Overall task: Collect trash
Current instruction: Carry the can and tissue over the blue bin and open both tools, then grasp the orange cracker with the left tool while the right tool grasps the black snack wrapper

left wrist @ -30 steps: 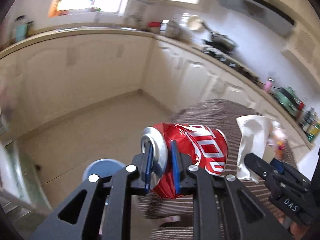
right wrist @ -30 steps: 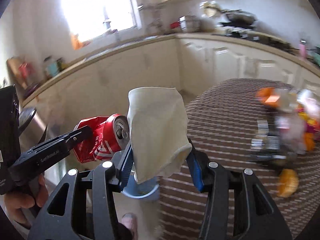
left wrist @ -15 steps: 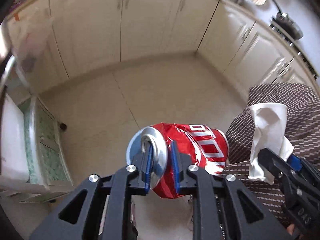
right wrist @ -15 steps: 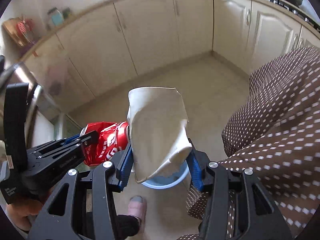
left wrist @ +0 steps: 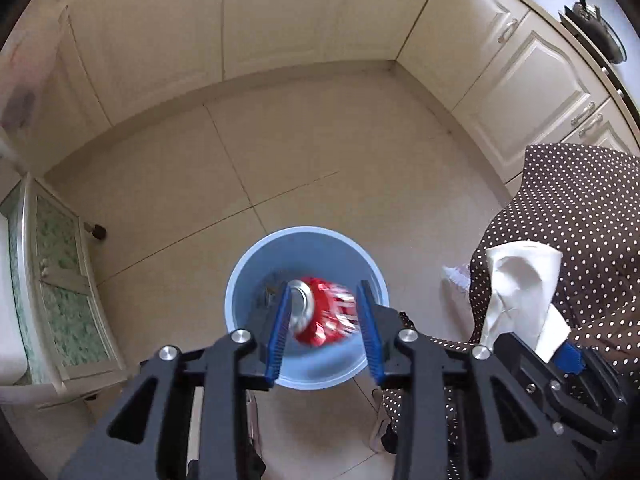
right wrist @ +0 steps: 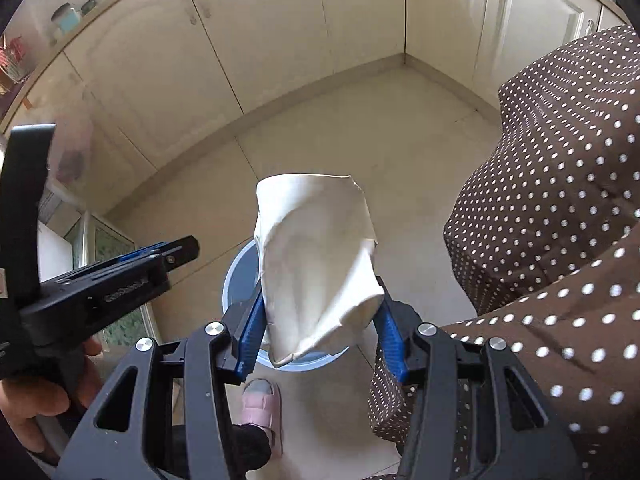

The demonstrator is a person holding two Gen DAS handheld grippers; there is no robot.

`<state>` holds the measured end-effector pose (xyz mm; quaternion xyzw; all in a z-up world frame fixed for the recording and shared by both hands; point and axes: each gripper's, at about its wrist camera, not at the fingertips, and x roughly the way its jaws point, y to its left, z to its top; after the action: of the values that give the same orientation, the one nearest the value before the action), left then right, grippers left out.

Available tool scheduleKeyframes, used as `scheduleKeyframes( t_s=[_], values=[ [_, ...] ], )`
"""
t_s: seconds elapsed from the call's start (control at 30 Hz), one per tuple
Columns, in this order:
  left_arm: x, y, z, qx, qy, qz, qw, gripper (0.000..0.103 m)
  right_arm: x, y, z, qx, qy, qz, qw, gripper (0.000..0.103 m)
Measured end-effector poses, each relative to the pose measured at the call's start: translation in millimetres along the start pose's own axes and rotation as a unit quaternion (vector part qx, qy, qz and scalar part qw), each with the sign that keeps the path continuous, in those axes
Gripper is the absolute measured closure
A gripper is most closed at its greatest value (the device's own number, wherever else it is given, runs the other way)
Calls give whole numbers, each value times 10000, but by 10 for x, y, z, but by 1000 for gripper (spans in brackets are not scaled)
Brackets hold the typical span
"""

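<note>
Only in the left wrist view: red can (left wrist: 324, 310), blurred, inside the rim of the blue bin (left wrist: 248, 280), between the spread blue pads of the left tool (left wrist: 325, 330), touching neither pad. Left tool open, holding nothing. Only in the right wrist view: right tool (right wrist: 320, 336) clamped on a crumpled white paper cup (right wrist: 316, 264), directly above the bin (right wrist: 236, 280), which shows just as a rim behind the cup. Pink slipper (right wrist: 260, 404) just beside the bin's near edge. Left tool (right wrist: 176, 250) alongside to the left, apart from the cup. Bare tiled floor (left wrist: 280, 160) beyond the bin, up to cream cabinets (left wrist: 280, 20). Dotted brown cloth (right wrist: 560, 240) of the surface close on the right; low green-panelled stand (left wrist: 60, 280) on the left.
</note>
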<state>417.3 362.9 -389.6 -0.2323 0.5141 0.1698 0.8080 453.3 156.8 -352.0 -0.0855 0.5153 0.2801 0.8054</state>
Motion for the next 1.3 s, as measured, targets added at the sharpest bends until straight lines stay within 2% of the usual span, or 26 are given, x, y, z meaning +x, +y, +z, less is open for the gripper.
scheduleKeyframes(
  t_s=[0.37,0.5,0.63,0.77,0.93,1.07,1.23,1.3],
  values=[
    [-263,215,-164,-240,-51,84,9997,62,136,270,33,-147,141,219,9996,55],
    [-463,231,-114,-306,-270,68,9991,61,79,364,142,-175,-51,366,9992,52],
    [-670,202,-71,-306,-473,84,9984,60,-30,411,229,-202,-287,338,9988,42],
    [-893,177,-74,-290,-661,25,9974,59,-205,417,237,-221,-414,327,9984,41],
    [-1221,65,-133,-198,-852,-19,9962,59,-590,410,193,-307,-607,205,9975,41],
    [-1629,-80,-204,-52,-1130,-127,9935,59,-1071,357,163,-307,-942,78,9950,41],
    [-2237,-400,-310,282,-1614,-401,9857,54,-1903,196,42,-260,-1643,-150,9859,39],
    [-2510,-638,-383,493,-1807,-554,9807,53,-2272,98,-44,-187,-1926,-222,9809,37]
  ],
)
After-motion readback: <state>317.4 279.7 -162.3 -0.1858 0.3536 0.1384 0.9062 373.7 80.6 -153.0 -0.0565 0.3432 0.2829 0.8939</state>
